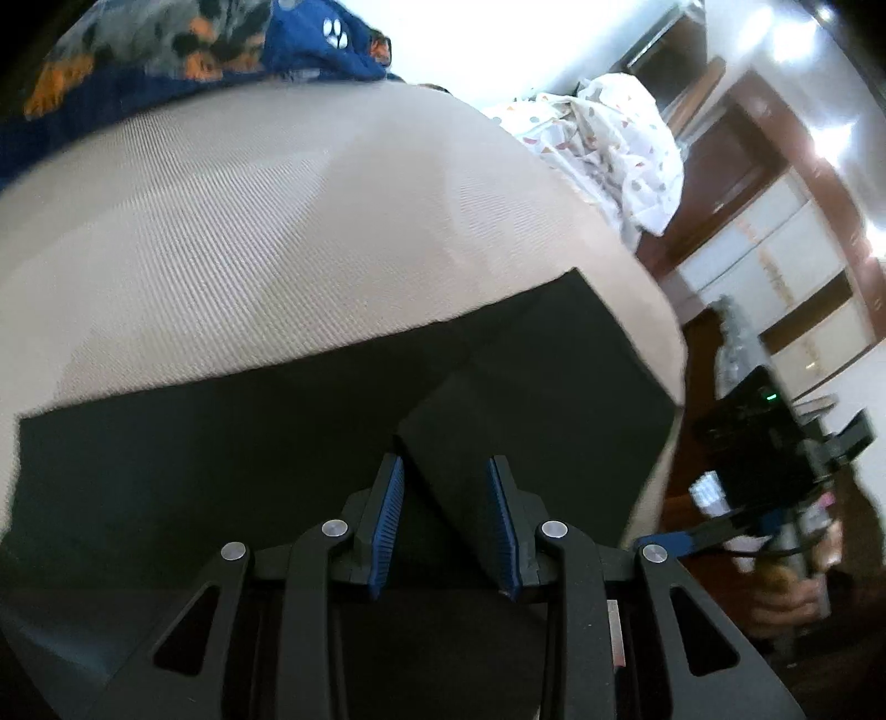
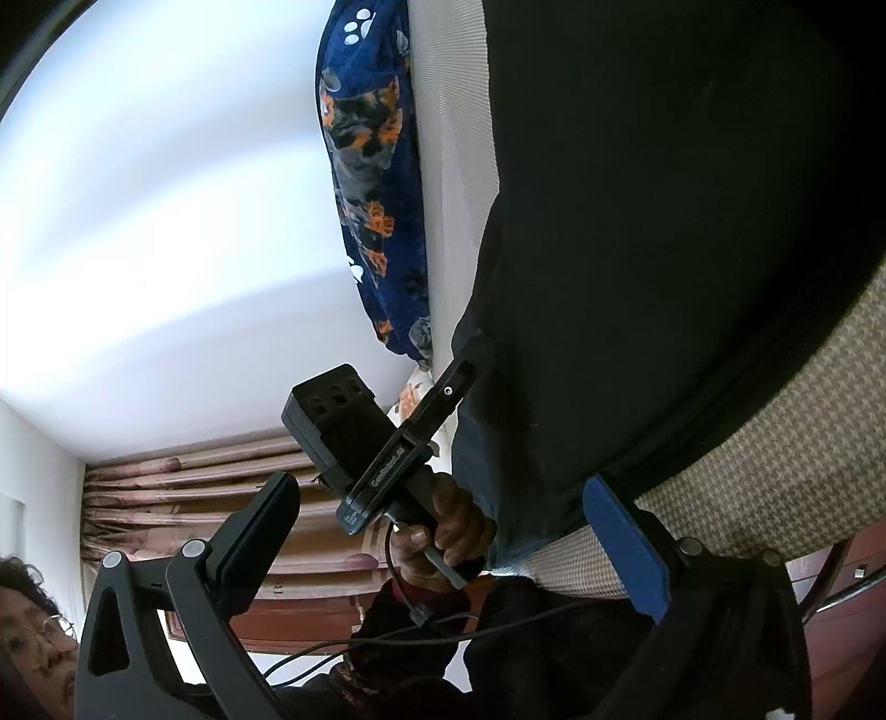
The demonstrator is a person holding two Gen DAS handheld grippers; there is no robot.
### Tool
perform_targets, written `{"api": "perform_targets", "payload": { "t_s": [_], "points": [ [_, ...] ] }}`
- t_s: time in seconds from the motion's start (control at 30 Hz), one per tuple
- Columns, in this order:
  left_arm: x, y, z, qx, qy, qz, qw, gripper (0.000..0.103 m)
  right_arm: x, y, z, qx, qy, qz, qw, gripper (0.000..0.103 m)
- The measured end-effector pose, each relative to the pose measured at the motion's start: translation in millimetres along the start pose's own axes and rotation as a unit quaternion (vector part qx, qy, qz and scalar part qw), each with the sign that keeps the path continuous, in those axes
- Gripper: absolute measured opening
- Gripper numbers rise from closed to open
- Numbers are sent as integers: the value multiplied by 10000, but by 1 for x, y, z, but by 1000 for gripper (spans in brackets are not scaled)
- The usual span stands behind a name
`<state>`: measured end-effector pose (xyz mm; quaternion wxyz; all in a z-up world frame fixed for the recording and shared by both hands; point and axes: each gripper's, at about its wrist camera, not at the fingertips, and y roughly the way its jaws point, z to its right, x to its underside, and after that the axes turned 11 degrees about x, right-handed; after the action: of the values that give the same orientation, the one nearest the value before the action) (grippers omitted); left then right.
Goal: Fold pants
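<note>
Black pants (image 1: 221, 443) lie flat on the beige woven bed (image 1: 277, 221), near its edge. A raised folded corner of the pants (image 1: 443, 421) runs down between the blue pads of my left gripper (image 1: 446, 465), which is shut on it. In the right wrist view the pants (image 2: 664, 221) fill the upper right over the bed cover (image 2: 775, 471). My right gripper (image 2: 440, 484) stands wide open beside the bed's edge, with nothing in its jaws. Beyond its fingers, a hand (image 2: 454, 531) holds the left device against the pants' edge.
A blue fleece blanket with a dog print (image 1: 221, 44) (image 2: 371, 194) lies along the far side of the bed. A white dotted quilt (image 1: 609, 138) is bunched at one end. Wooden cabinets (image 1: 775, 249), curtains (image 2: 194, 498) and a trailing cable (image 2: 387, 642) are nearby.
</note>
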<state>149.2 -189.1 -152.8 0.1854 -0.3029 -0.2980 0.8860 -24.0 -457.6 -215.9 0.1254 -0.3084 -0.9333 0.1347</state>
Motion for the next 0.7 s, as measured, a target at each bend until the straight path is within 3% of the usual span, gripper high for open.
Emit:
{"api": "perform_targets", "payload": {
  "t_s": [0.07,0.23,0.3,0.7],
  "points": [
    [1,5,0,52,-53,-118,9999,31,0,0,0,-14,8,16,10000,103],
    [4,12,15,-390,305,-174,9986,28,-2,1,1,-18,40,5,10000,103],
    [3,14,15,-421,213,-170,9987,4,-2,1,2,-14,69,15,10000,103],
    [18,-5,9,-574,-435,112,9973,2,-6,-5,3,-201,185,188,9995,103]
  ]
}}
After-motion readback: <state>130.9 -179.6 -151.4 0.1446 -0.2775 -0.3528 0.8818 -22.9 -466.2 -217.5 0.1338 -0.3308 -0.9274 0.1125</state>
